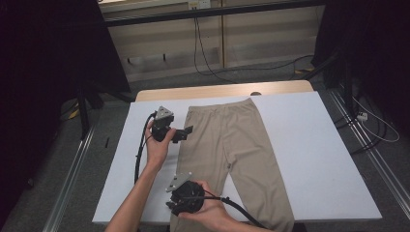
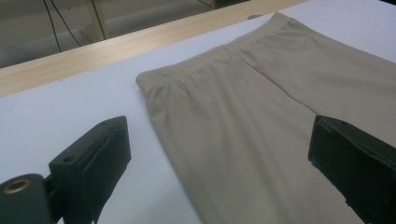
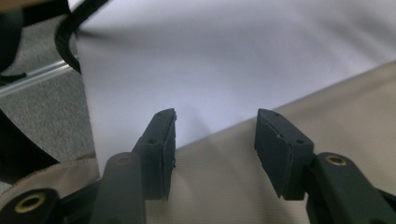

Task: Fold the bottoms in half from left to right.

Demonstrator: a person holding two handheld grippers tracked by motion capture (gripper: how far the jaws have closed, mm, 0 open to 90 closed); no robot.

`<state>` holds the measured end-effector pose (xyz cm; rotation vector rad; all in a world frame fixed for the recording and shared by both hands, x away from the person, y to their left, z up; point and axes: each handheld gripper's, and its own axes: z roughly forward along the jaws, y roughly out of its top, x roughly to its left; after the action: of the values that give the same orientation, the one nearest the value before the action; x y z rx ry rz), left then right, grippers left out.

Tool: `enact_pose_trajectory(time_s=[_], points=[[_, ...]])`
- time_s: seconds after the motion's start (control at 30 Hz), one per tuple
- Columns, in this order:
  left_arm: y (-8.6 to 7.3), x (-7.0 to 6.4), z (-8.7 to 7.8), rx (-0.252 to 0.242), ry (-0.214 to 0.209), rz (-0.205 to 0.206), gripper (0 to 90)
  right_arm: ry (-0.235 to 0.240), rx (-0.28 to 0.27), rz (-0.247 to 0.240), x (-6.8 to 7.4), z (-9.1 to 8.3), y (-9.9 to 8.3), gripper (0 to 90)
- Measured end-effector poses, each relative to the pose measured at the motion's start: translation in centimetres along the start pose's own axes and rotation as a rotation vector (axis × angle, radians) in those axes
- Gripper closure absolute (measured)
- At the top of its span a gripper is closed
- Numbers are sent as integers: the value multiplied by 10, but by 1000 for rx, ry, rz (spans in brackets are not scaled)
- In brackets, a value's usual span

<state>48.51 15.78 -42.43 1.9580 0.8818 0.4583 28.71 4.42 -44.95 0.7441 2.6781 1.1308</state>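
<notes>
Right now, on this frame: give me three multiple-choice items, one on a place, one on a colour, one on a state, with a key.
1. Where does the waistband of the trousers lie?
A. at the far edge of the table
B. at the near edge
C. hanging off the left side

2. What colour are the trousers?
A. navy
B. beige
C. red

3. How do the jaws of the left gripper stand?
A. shut on the cloth
B. shut on nothing
C. open

Key:
1 A, the high view shows the waistband toward the wooden strip at the far side, the legs running to the person.
2 B, all views show tan cloth on the white table.
3 C, in the left gripper view the jaws stand wide apart with the cloth edge between them, untouched.
</notes>
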Motion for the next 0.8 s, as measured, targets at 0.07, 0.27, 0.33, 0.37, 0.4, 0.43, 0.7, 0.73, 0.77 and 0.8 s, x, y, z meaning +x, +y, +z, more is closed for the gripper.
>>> enact_pose_trajectory(time_s=[0.07, 0.27, 0.33, 0.37, 0.4, 0.43, 0.7, 0.73, 0.77, 0.8], points=[[-1, -2, 2, 6, -5, -5, 60, -1, -1, 13, 2, 1, 0, 430], [1, -7, 3, -4, -7, -25, 63, -43, 5, 1, 12, 5, 1, 392], [1, -7, 2, -11, -8, -25, 63, -61, 2, 15, 11, 5, 0, 468], [1, -6, 1, -11, -8, -26, 63, -68, 2, 27, 11, 3, -1, 501], [1, -5, 0, -5, -3, -27, 63, -73, -5, 20, 10, 3, -3, 548], [1, -3, 0, -3, 0, -29, 62, -78, 3, 29, 9, 0, -3, 632], [-3, 5, 2, 14, 20, -51, 63, -106, 20, 45, 7, -4, -5, 757], [-3, 6, 3, 7, 14, -53, 63, -99, 17, 48, 6, -4, -6, 771], [-4, 7, 4, 8, 14, -45, 67, -91, 18, 46, 4, -5, -5, 863], [-4, 7, 6, 3, 20, -37, 71, -85, 16, 66, 3, -5, -5, 899]])
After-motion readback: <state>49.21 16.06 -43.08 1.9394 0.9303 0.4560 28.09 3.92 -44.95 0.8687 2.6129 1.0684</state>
